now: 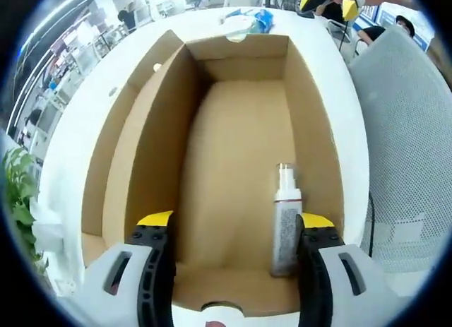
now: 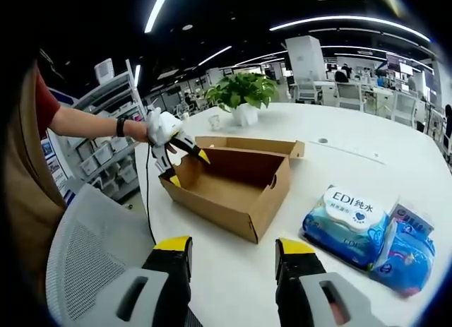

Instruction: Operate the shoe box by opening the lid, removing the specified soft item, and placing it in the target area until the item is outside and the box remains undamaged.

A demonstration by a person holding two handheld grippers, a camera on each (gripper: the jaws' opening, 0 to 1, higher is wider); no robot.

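Brown matt cardboard shoe box (image 1: pixel 233 164) sits on the smooth white table (image 2: pixel 353 164). Blue wipes packs (image 2: pixel 367 235) shine in glossy plastic film.

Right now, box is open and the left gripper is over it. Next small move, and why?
Probably pull the left gripper back out of the box. Its jaws stand open and hold nothing, and inside I see only a spray bottle on the bare floor, no soft item. The wipes packs already lie on the table beside the box.

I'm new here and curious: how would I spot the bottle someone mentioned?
Find the open cardboard shoe box on the white table. Inside, on its brown floor, a small spray bottle lies against one long wall. It is the box's sole content, pale with a clear cap.
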